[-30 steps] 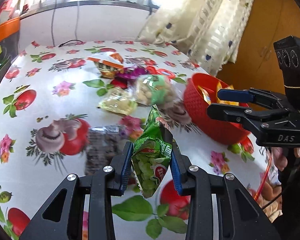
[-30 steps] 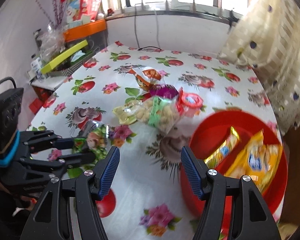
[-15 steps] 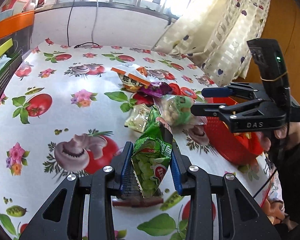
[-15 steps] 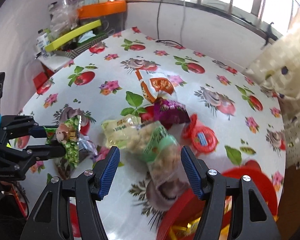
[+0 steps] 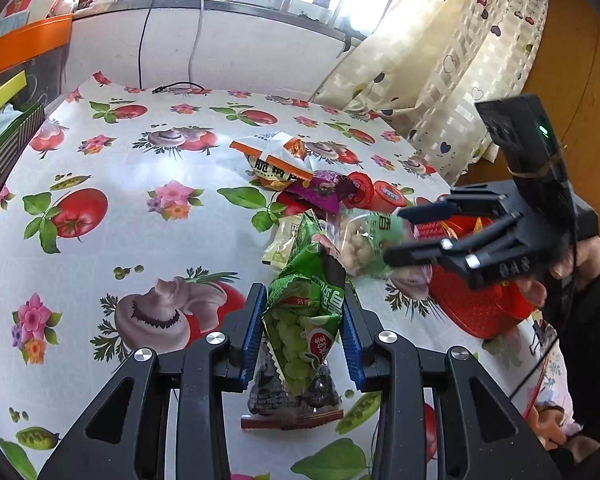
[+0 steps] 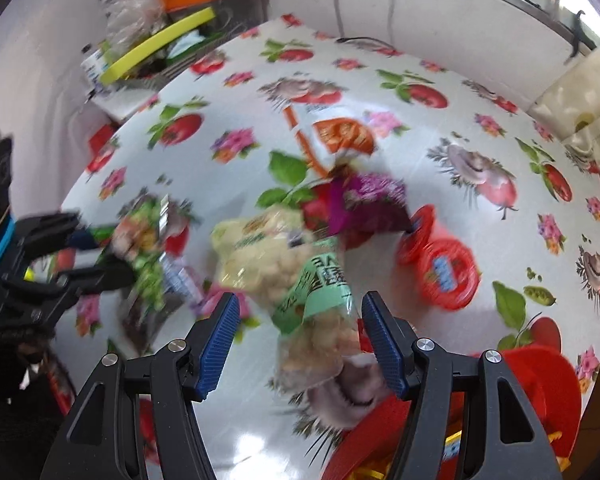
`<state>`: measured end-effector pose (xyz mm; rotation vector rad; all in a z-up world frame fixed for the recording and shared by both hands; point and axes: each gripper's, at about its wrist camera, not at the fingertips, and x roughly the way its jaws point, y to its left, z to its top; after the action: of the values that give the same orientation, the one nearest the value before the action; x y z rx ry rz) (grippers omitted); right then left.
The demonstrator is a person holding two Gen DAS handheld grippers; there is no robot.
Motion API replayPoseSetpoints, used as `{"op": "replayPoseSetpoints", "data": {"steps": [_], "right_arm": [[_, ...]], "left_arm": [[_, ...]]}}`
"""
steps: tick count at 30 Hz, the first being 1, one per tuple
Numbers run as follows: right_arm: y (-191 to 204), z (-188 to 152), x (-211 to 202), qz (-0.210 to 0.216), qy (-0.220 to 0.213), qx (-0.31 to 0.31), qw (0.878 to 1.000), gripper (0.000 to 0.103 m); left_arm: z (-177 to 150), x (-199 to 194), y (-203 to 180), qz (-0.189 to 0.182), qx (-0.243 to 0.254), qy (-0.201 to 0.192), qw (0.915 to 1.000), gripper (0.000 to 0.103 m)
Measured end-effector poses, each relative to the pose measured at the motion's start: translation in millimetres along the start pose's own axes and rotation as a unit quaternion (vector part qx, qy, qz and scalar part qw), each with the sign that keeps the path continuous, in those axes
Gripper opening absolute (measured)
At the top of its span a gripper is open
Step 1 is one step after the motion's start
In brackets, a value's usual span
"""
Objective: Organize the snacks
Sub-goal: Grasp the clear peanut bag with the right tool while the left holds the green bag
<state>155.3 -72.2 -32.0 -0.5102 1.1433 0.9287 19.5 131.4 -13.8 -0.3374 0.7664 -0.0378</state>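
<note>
The left tongs (image 5: 304,336) pinch a green snack packet (image 5: 306,316) between their blue pads, holding it upright above the worktop (image 5: 148,220), over a dark packet (image 5: 292,400) that lies flat there. The right tongs (image 6: 300,344) stand spread, pointing steeply down, with a clear bag of pale puffed snacks (image 6: 300,288) banded in light green lying between the pads; the view is blurred, and the pads do not seem to press on it. Just behind that bag lie a pale yellow packet (image 5: 282,240), a purple packet (image 5: 320,192), two round red-lidded cups (image 5: 376,194) and an orange-and-white packet (image 5: 276,156), all close together near the middle of the worktop. A red basket (image 5: 480,312) sits at the right edge, with yellow packets inside. The worktop is covered by a cloth printed with tomatoes, mushrooms and flowers. A hand (image 5: 540,280) grips the right tool's handle. A curtain (image 5: 460,60) hangs by the window.
</note>
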Motion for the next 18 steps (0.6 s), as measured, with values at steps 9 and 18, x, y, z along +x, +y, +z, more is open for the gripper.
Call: {"op": "replayPoseSetpoints", "data": {"steps": [9,18], "right_arm": [[21,-3,22,-0.066,0.032,-0.069,0.995,0.062],[31,-9,33,-0.091,0.036,-0.058,0.993,0.045]], "left_arm": [[-1,-2,-1,-0.002,0.0,0.001,1.0,0.037],[0,-4,0,0.003,-0.005,0.0,1.0,0.037]]}}
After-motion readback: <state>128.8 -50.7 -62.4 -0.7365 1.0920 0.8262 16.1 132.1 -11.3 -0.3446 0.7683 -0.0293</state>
